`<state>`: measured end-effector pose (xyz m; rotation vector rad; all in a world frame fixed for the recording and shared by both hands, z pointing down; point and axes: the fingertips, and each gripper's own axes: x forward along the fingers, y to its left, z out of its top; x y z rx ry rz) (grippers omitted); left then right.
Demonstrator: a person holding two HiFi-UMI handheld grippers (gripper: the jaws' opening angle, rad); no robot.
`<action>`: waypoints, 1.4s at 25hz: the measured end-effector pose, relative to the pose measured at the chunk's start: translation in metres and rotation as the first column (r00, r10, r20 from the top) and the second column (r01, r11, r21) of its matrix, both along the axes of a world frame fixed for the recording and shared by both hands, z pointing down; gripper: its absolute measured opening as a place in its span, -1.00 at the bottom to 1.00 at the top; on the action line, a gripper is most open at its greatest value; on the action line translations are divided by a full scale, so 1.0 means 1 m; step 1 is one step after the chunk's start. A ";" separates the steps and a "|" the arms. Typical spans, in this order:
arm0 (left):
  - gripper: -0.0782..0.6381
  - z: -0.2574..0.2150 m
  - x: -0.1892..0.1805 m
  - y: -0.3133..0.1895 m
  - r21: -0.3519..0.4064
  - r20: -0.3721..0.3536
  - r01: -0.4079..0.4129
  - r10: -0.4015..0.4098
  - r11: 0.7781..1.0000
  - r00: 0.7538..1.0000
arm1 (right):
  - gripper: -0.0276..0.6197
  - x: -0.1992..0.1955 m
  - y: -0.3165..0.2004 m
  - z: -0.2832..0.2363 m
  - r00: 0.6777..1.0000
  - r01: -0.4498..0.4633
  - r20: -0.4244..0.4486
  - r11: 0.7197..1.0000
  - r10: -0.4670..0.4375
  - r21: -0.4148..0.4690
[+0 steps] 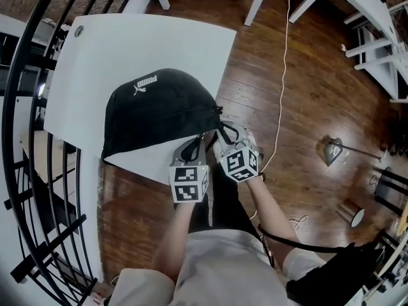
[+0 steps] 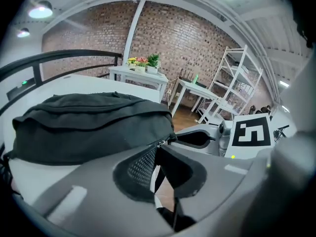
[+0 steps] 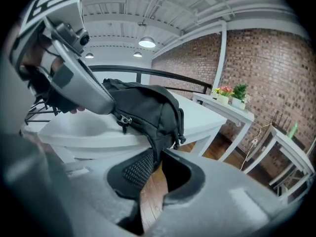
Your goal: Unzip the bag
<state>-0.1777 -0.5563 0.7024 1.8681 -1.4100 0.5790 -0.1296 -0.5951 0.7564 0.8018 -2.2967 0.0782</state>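
A black bag with a white logo lies on the white table, its near right end at the table's edge. Both grippers meet at that end. My left gripper has its jaws nearly together on the zipper pull, where the zipper line ends at its tips. My right gripper is shut on the bag's end fabric, which runs down into its jaws. The zipper looks closed along the bag's top.
A black metal railing curves along the left. The wooden floor lies right of the table with a white cable across it. White tables and a shelf rack stand beyond. A person's legs are under the grippers.
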 end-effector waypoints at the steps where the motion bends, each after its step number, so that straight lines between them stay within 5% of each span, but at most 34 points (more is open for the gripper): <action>1: -0.68 0.001 -0.001 0.000 -0.003 0.010 0.004 -0.004 1.000 1.000 | -0.79 0.000 0.000 0.000 1.000 -0.001 -0.002 1.000 0.001 -0.001; 8: -0.71 0.005 -0.007 0.010 0.002 -0.013 -0.002 0.002 1.000 1.000 | -0.80 0.006 -0.002 -0.002 1.000 -0.022 -0.009 1.000 0.022 0.004; 13: -0.71 0.007 -0.029 0.015 0.041 0.075 -0.035 0.032 0.999 0.997 | -0.80 0.009 -0.003 -0.003 0.998 -0.050 -0.028 0.999 0.050 0.010; 19: -0.71 0.016 -0.105 0.036 0.064 0.177 0.045 -0.056 0.997 0.983 | -0.81 0.014 -0.006 -0.004 0.995 -0.086 -0.042 0.996 0.086 0.010; 21: -0.71 0.021 -0.149 0.051 0.055 0.287 0.052 -0.065 0.997 0.956 | -0.81 0.014 -0.006 -0.003 0.994 -0.095 -0.048 0.995 0.096 0.009; 25: -0.71 0.028 -0.263 0.077 0.037 0.505 0.067 -0.077 0.997 0.860 | -0.81 0.015 -0.011 -0.003 0.989 -0.126 -0.073 0.992 0.127 0.020; 29: -0.70 0.030 -0.318 0.085 0.053 0.563 0.001 -0.031 0.999 0.826 | -0.81 0.012 -0.009 0.002 0.982 -0.140 -0.124 0.989 0.145 0.050; 31: -0.70 0.025 -0.310 0.089 0.071 0.552 -0.033 -0.012 0.997 0.834 | -0.82 0.012 -0.006 0.002 0.973 -0.176 -0.141 0.983 0.181 0.049; 35: -0.58 -0.001 -0.297 0.121 0.108 0.421 0.038 -0.080 0.993 0.903 | -0.79 0.017 0.014 -0.017 0.959 -0.273 -0.094 0.961 0.268 -0.040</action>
